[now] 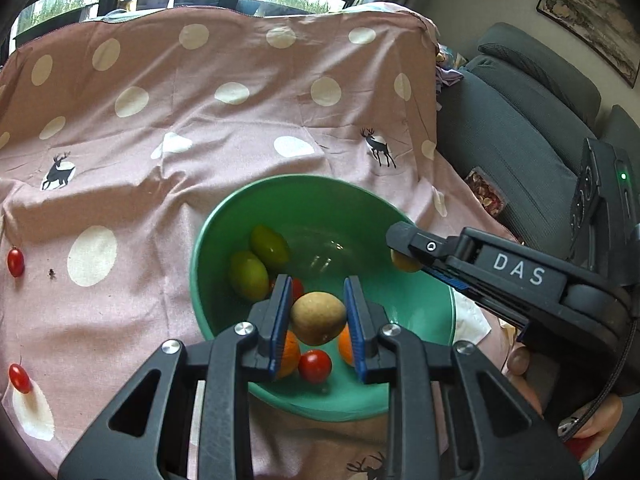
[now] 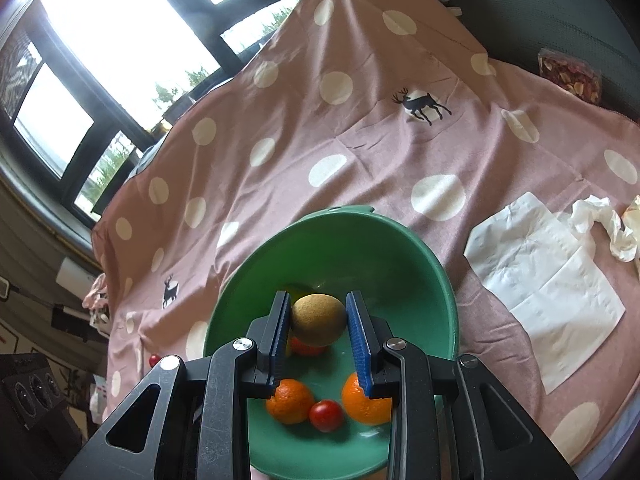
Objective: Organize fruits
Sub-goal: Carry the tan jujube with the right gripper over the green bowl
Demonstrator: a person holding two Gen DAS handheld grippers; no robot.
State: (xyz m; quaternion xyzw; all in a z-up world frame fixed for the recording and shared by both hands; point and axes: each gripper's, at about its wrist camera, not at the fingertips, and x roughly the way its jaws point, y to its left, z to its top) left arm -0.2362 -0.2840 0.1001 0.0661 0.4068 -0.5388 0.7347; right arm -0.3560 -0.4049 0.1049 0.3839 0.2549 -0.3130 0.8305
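Note:
My left gripper (image 1: 318,296) is shut on a round brown fruit (image 1: 318,318), held over the green bowl (image 1: 208,232). My right gripper (image 2: 318,304) is shut on a second brown fruit (image 2: 318,320) above the same bowl (image 2: 400,232). In the left wrist view the right gripper (image 1: 404,250) reaches in from the right over the rim with its fruit (image 1: 406,261) partly hidden. Two green fruits (image 1: 248,276), two oranges (image 2: 290,400) and a cherry tomato (image 2: 326,415) lie in the bowl. Two cherry tomatoes (image 1: 15,263) lie on the pink dotted cloth (image 1: 160,120) at the left.
A flat white napkin (image 2: 548,280) and crumpled tissue (image 2: 600,228) lie right of the bowl. A grey sofa (image 1: 520,120) with a snack packet (image 1: 486,192) stands beyond the cloth's right edge. Windows (image 2: 120,40) run along the far side. A person's hand (image 1: 520,360) holds the right gripper.

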